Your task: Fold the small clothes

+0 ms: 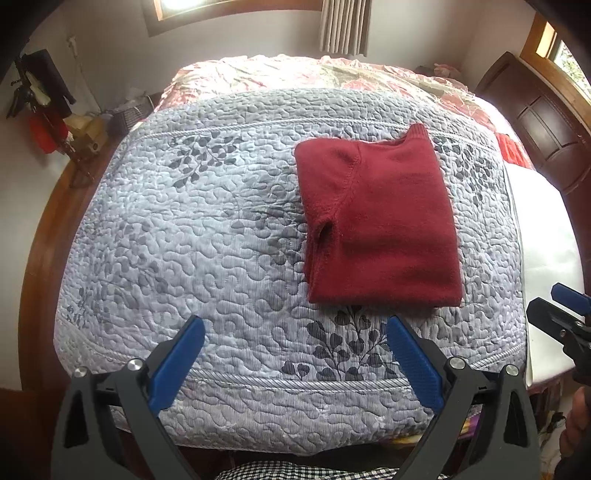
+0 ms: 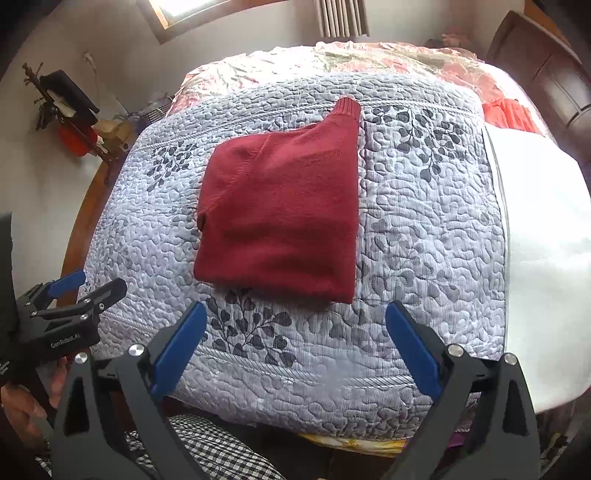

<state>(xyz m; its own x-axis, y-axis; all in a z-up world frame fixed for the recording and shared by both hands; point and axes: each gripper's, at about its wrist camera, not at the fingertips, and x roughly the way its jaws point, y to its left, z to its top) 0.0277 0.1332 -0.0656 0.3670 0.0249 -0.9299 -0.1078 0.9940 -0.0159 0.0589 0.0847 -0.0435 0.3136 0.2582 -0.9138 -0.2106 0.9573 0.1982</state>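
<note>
At the near edge, checked cloth point(image 2: 207, 443) is showing below both cameras. The left hand-held gripper point(image 1: 295, 325) is hovering over the front of the bed with its blue fingers point(image 1: 177, 365) spread wide and nothing between them. The right hand-held gripper point(image 2: 295, 314) is hanging just beside it, also spread wide and empty. In the right wrist view a hand point(image 2: 22, 406) is gripping the left tool's handle.

Past the fingertips, a grey quilt point(image 1: 184, 240) with a dark leaf print is covering the bed. A red sweater point(image 1: 376, 221) is lying on it, folded into a neat rectangle, flat and apart from both grippers, its ribbed cuff point(image 2: 347, 107) poking out at the far corner.

Farther back, a pink flowered blanket point(image 1: 295, 74) is lying across the bed, and a window point(image 1: 192, 5) is glowing in the far wall.
</note>
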